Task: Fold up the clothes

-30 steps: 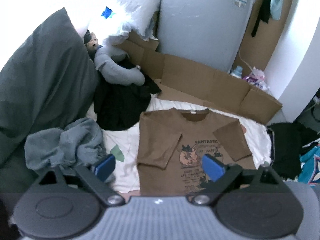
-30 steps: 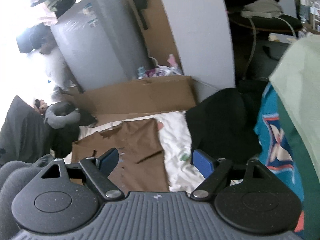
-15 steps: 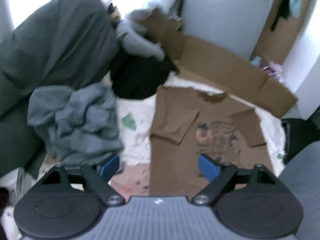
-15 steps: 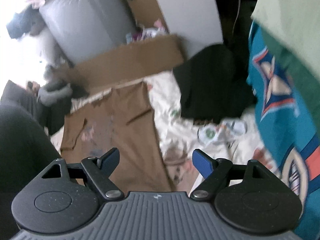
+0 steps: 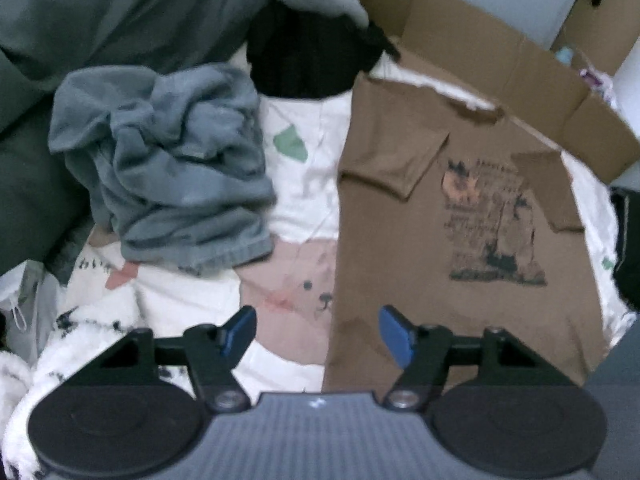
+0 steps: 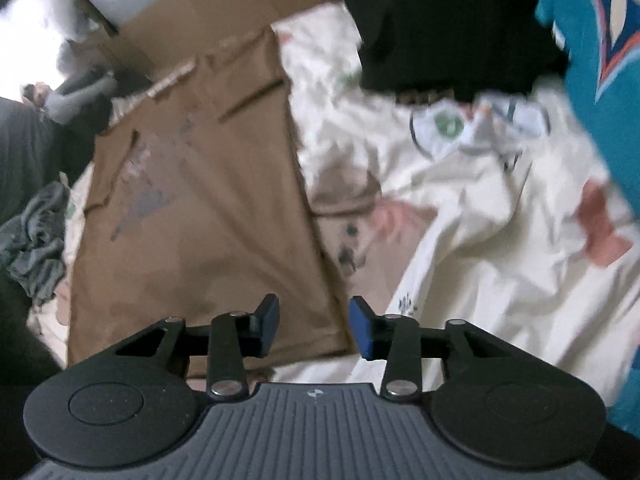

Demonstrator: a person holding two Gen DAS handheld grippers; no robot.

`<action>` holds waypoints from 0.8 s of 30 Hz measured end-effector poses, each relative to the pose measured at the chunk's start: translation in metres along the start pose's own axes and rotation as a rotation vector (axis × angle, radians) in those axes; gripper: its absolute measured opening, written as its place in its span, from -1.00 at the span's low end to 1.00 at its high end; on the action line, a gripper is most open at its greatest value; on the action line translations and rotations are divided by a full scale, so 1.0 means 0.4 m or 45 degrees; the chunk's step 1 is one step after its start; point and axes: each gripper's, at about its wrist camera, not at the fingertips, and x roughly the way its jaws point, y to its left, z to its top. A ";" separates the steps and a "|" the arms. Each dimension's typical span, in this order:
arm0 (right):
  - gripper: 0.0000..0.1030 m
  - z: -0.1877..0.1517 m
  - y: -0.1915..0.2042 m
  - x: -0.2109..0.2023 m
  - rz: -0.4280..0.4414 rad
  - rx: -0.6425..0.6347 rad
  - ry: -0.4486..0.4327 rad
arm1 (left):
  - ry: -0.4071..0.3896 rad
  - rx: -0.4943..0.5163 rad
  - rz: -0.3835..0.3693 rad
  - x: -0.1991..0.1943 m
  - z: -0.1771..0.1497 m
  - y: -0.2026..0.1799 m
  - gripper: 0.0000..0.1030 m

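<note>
A brown T-shirt [image 5: 404, 248] with a dark printed graphic lies flat on the patterned bedsheet [image 5: 304, 184], both sleeves folded inward. My left gripper [image 5: 318, 334] hangs open over the shirt's lower left corner, its right blue pad above the hem edge. In the right wrist view the same brown T-shirt [image 6: 192, 216] stretches away, and my right gripper [image 6: 314, 326] stands partly open over the lower right corner of the hem, nothing between its pads.
A crumpled grey-blue garment [image 5: 168, 172] lies left of the shirt, a black garment [image 5: 304, 56] beyond it, cardboard [image 5: 500, 60] along the far edge. On the right lie a black garment [image 6: 448, 28], a teal printed garment [image 6: 600, 80] and the bare sheet [image 6: 500, 240].
Both grippers have dropped down and forward toward the shirt's bottom hem, so the room's upper parts left view. The right gripper's fingers have narrowed.
</note>
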 end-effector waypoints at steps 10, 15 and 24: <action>-0.54 -0.040 -0.054 0.155 0.008 0.049 0.077 | 0.142 0.057 0.036 0.072 -0.049 -0.006 0.35; -0.54 -0.036 -0.069 0.189 0.023 0.097 0.063 | 0.169 0.069 0.069 0.084 -0.046 0.001 0.35; -0.51 -0.060 -0.070 0.222 0.008 0.063 0.060 | 0.224 0.100 0.107 0.111 -0.057 -0.012 0.34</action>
